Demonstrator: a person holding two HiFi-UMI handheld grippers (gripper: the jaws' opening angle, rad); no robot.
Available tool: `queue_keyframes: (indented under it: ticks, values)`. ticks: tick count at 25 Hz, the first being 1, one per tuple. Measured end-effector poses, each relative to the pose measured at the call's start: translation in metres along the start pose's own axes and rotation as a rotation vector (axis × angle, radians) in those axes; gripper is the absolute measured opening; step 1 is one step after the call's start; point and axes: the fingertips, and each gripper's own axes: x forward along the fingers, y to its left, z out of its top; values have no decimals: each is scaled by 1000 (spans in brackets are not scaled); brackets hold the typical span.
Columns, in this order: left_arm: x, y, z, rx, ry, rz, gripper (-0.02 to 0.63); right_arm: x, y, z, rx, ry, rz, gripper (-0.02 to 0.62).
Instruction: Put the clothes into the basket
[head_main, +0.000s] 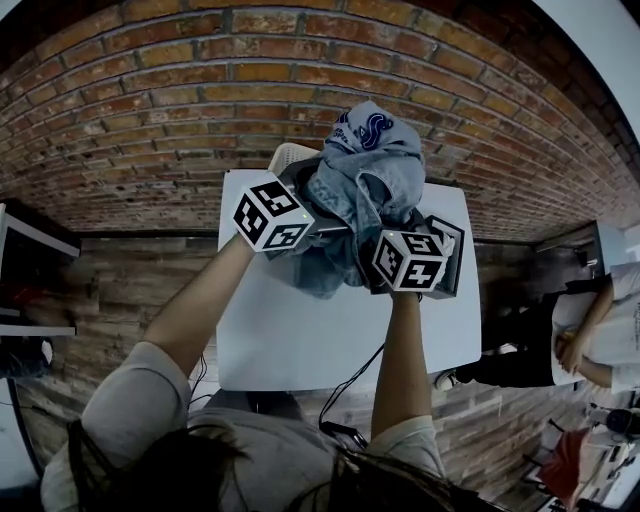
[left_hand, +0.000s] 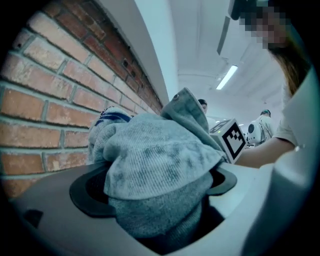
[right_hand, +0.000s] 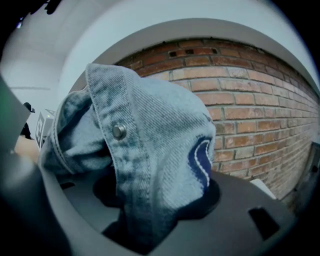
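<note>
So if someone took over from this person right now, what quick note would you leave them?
Left gripper: closed on a thick bunch of the denim garment.
Right gripper: closed on the same garment.
Where things are: the garment is held in a bundle over the far end of the white table. The basket peeks out behind it, mostly hidden.
Done: garment gathered up in both grips.
Left: lower it into the basket and let go. I can't tell whether other clothes are waiting.
</note>
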Motion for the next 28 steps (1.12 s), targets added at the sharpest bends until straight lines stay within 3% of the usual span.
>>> queue_keyframes:
  ticks: [7,12,19,23,28]
  values:
    - [11,19,-41,-157,126,53,520,21,-9,-44,101,174,26,242]
    - [17,34,-64,-235,203,107,520,30,-17,-67,163,264,-9,250]
    - [17,60,-89,-329,247,235,519,38,-31,-92,203,340,-79,278]
    - [14,70,-98,-354,284,293,520,38,-41,-100,167,360,-128,334]
    - [11,68,-92,-295,270,270,523,33,-44,-91,165,290,-102,402]
